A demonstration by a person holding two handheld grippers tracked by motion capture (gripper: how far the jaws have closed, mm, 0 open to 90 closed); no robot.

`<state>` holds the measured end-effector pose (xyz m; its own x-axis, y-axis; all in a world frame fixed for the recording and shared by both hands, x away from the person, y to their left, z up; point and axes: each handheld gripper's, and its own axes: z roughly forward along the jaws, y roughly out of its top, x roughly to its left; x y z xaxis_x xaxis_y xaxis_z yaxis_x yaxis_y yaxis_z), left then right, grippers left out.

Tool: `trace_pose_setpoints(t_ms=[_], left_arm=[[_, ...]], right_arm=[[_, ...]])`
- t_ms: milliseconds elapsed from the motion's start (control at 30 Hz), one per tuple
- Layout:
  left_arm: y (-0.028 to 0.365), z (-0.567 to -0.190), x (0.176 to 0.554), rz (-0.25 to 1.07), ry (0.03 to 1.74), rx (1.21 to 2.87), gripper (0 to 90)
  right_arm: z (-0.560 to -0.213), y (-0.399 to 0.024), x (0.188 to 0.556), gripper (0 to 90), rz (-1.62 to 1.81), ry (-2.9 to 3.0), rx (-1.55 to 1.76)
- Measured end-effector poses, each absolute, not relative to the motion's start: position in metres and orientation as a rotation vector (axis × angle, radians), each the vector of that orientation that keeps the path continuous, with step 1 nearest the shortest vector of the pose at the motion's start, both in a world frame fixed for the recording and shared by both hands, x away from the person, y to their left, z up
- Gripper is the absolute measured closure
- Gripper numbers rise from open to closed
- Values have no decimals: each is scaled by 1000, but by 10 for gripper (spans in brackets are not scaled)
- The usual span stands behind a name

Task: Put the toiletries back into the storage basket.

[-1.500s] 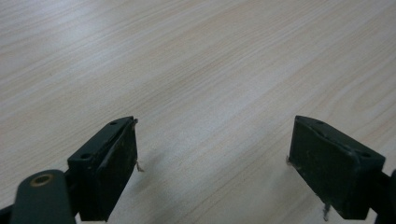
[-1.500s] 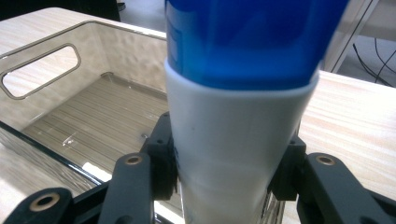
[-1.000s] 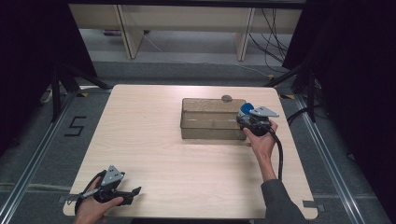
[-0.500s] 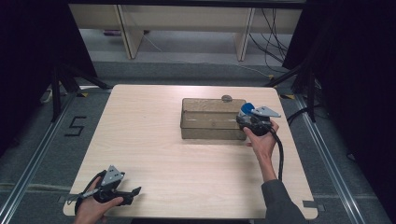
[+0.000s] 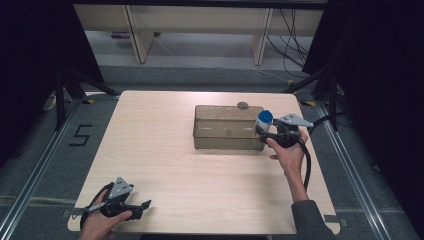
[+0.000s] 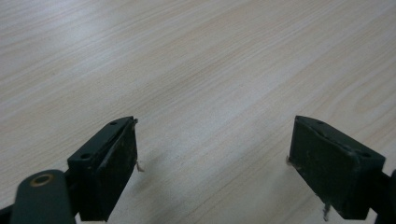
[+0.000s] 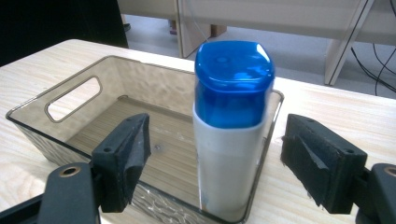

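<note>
Bottle (image 7: 232, 135) – blue-capped, rigid smooth plastic, likely light and slippery – stands upright in the bin's (image 5: 227, 141) near right corner. Right tongs (image 7: 215, 158) have just been opening, pads clear of its white body – the best hold; left tongs (image 6: 215, 163) wide, empty.

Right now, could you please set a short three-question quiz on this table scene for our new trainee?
1. True or false: the right tongs are clamped on the blue-capped bottle.
2. Where does the bottle stand? A) in the clear bin B) on the bare table C) on the floor
3. What lies between the left tongs?

Key: 1. False: the jaws have just been opening and stand clear on both sides of the bottle. 2. A, upright in a corner. 3. Nothing, just tabletop.
</note>
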<state>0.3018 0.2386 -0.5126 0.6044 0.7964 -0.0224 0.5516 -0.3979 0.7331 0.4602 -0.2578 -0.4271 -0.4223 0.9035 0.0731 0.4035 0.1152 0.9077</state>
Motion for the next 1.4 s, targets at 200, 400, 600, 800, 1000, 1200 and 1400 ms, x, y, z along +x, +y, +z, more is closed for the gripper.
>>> trace_pose_setpoints(t_ms=[200,400,600,800,1000,1200,1400], left_arm=[[239,-513,302,436,1061,2104,148],[239,-513,302,450,1063,2094,148],[239,-513,302,450,1062,2094,148],[238,-513,302,451,1067,2090,148],[240,-512,302,449,1067,2106,148],[239,-512,302,447,1061,2099,148],[240,-512,302,452,1067,2104,148]], right_arm=[[-425,-264,455,241,1275,1887,1246],[-427,-267,448,241,1263,1881,1245],[-426,-266,439,241,1289,1876,1278],[-426,-265,432,240,1289,1873,1271],[-426,-265,425,234,1300,1891,1257],[-428,-266,418,219,1306,1897,1264],[-430,-265,411,180,1302,1917,1257]])
